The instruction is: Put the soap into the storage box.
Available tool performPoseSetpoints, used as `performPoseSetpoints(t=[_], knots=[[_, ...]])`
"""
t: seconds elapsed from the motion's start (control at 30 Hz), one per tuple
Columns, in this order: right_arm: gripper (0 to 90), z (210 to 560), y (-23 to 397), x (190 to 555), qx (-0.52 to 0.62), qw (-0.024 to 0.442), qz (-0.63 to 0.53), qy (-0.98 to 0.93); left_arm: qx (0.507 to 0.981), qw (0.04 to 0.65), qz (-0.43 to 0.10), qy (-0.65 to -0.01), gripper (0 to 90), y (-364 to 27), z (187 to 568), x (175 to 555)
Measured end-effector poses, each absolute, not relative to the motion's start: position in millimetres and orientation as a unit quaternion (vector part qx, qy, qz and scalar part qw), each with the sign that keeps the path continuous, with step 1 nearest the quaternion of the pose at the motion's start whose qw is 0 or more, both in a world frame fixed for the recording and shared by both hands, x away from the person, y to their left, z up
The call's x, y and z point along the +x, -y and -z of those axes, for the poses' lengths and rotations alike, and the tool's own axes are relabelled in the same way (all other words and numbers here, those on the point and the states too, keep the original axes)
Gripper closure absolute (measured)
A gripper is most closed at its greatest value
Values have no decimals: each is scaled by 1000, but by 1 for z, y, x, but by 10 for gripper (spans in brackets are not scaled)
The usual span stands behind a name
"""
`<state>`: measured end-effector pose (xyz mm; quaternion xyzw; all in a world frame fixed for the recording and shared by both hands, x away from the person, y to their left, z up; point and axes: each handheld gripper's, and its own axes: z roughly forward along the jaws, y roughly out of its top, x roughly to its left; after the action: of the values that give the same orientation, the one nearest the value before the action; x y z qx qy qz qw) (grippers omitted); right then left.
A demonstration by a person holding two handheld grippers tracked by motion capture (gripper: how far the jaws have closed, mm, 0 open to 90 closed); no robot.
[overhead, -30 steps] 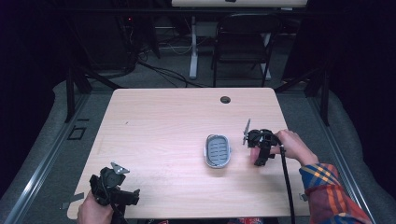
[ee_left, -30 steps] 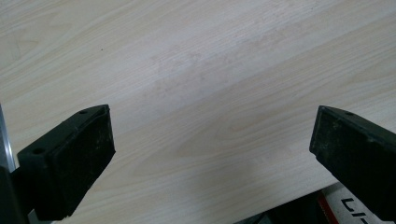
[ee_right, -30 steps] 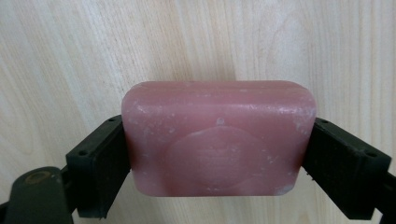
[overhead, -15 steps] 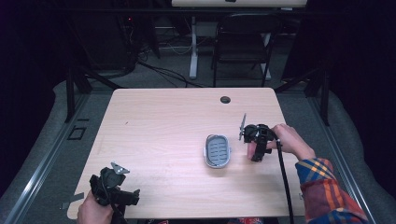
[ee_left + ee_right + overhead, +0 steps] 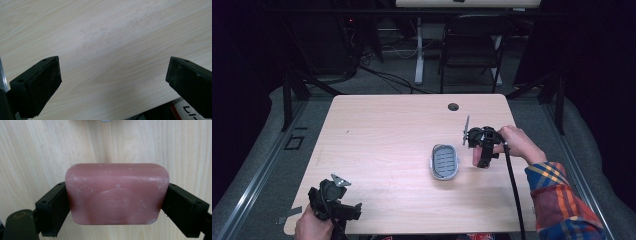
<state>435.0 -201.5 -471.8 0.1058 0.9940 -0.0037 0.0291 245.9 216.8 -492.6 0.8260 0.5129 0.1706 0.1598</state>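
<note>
Two grippers are in play. Left gripper (image 5: 343, 210) rests at the near left corner of the table (image 5: 387, 130), jaws spread wide with nothing but bare wood between them. Ahead and to its right lies the grey soap dish (image 5: 445, 161), empty. Just right of the dish, the right gripper (image 5: 117, 206) clamps a pink soap bar (image 5: 117, 195) across its short ends, above the tabletop. Judgement: bar is stiff, light, likely slippery; an end-to-end grip at mid-height suits it.
</note>
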Motion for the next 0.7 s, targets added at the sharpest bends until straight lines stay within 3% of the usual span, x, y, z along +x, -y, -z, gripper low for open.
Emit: performPoseSetpoints(t=[0.7], knots=[[129,447,158,437,67,29,-8,-997,828,167,-176,-506,0,-216,491,244]])
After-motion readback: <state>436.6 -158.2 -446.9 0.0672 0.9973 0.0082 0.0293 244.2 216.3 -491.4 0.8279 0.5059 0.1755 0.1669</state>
